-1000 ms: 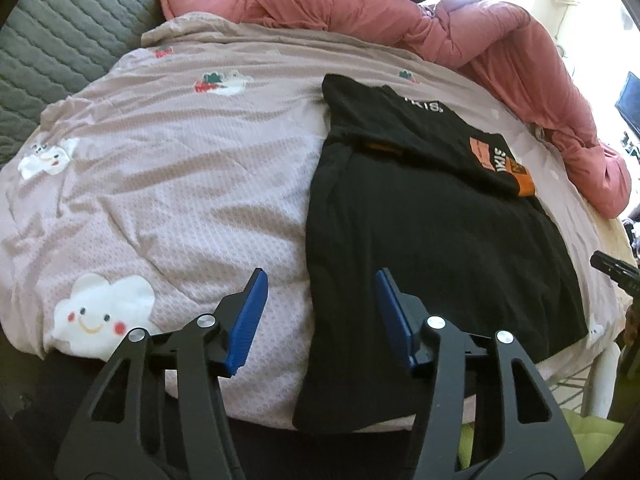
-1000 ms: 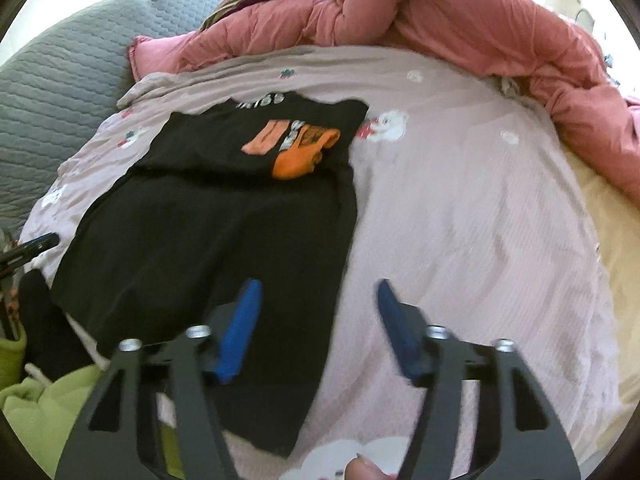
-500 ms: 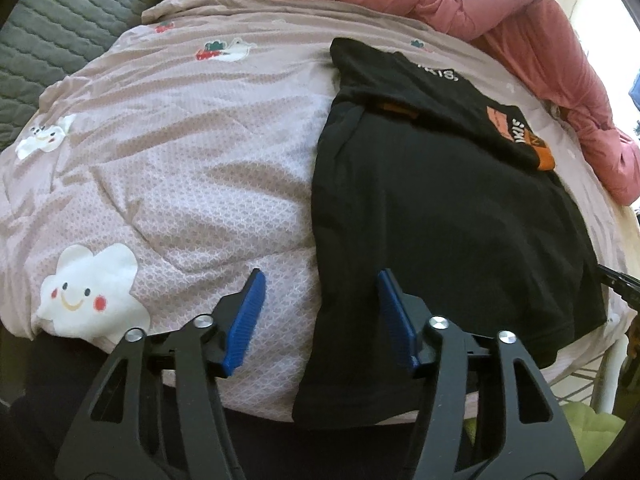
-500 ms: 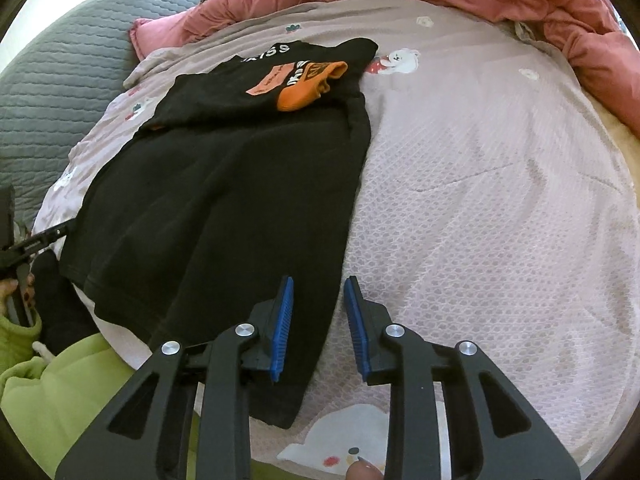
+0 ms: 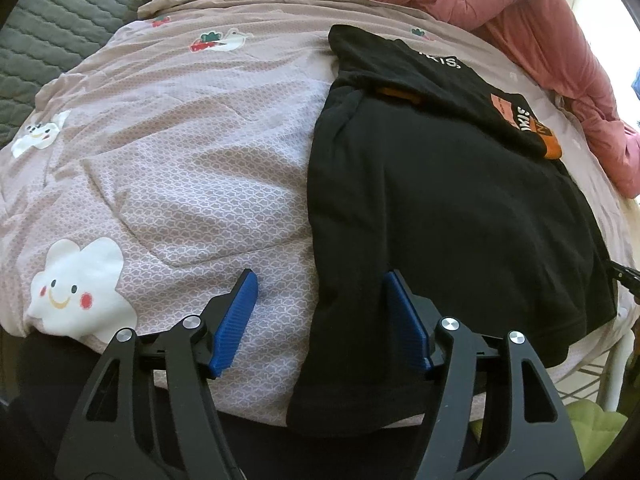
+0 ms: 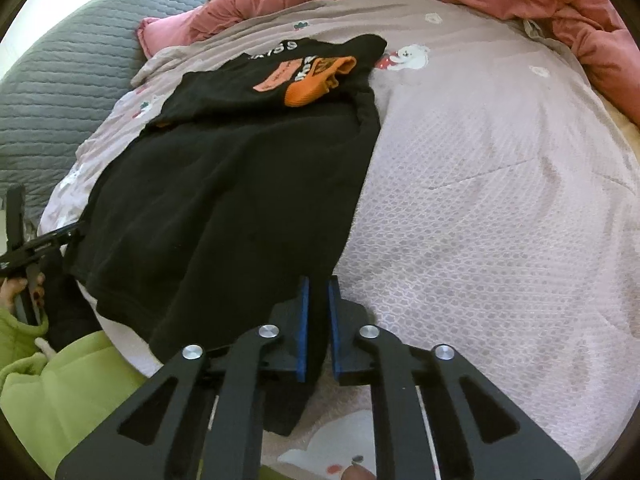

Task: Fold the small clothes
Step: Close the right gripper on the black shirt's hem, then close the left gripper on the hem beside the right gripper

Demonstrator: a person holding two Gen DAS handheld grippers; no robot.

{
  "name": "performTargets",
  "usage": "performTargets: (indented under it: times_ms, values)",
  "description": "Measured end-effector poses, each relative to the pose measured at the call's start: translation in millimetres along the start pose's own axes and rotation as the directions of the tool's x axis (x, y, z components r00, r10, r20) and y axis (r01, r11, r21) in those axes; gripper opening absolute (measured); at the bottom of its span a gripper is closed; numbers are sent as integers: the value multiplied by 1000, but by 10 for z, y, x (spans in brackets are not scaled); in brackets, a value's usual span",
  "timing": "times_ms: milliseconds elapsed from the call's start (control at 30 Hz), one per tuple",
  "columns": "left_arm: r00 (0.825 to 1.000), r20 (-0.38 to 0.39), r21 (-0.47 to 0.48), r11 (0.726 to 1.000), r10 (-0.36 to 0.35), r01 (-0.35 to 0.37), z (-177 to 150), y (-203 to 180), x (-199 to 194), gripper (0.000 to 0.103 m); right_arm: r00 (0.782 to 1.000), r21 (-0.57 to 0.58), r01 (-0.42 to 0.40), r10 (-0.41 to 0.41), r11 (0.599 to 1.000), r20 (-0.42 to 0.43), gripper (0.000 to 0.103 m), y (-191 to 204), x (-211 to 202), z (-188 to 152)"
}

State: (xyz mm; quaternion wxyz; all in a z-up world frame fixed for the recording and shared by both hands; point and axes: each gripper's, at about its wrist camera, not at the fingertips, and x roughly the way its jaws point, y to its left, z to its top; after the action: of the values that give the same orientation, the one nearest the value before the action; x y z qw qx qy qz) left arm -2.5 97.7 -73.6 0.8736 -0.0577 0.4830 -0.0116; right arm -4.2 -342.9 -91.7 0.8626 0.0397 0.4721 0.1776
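A second earlier my right gripper point(image 6: 317, 324) stood wide open over the near hem of the black shirt point(image 6: 232, 200); half a second on, its jaws had narrowed. Now they were nearly together, with a fold of the shirt's near right edge pinched between the blue pads point(image 6: 303, 320). I judged that corner secured and ready to lift for the next fold.

My left gripper point(image 5: 320, 320) had not closed at all. Its jaws stood wide apart, holding nothing, straddling the shirt's left edge close to the near hem, one pad over the pink bedspread point(image 5: 180, 168) and one over black cloth. It had only drawn a little closer to the shirt. That corner was not yet taken, so the fold could not start evenly.

The shirt lay flat on the bedspread, its far end already doubled back towards me.

On that doubled part I read white letters, roughly "KISS", partly cut off. An orange patch point(image 6: 278, 77) beside them carried print too small to read.
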Motion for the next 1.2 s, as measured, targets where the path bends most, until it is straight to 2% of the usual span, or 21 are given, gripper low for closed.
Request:
performTargets:
  times_ms: [200,333,467,667,700,767,867,933,1033,1200]
  values:
    - [1000,1,-8,1000,-2,2,-3,23,-9,61,1000,-29,23,-23,999,13,6,-52,-195,-46]
    - [1000,-2,-14,1000,-5,5,5,44,-3,63,999,-51,47,-48,998,-10,6,-46,-143,-117]
    - [1000,-4,-24,1000,-10,10,2,72,0,64,999,-43,30,-31,999,-19,7,-50,-101,-151]
    - [1000,-9,-24,1000,-12,12,6,70,17,64,1000,-49,-7,6,999,-20,18,8,-86,-142]
    - [1000,-10,-21,1000,-13,13,5,64,15,63,1000,-49,-11,10,999,-21,20,13,-76,-139]
    - [1000,-10,-14,999,-29,29,1,36,5,47,999,-44,-25,24,999,-24,24,22,-51,-128]
    - [998,-15,-1,998,-55,55,-2,-24,-13,37,999,-47,-40,39,998,-26,32,43,-20,-108]
    - [997,-26,0,997,-72,72,-10,-49,5,38,999,-52,-40,39,998,-30,35,52,7,-103]
    - [997,-39,7,997,-74,74,-31,-93,63,46,998,-45,-48,47,998,-32,35,40,50,-94]
    - [996,-40,3,997,-76,76,-47,-98,71,47,998,-40,-57,56,998,-25,34,29,57,-86]
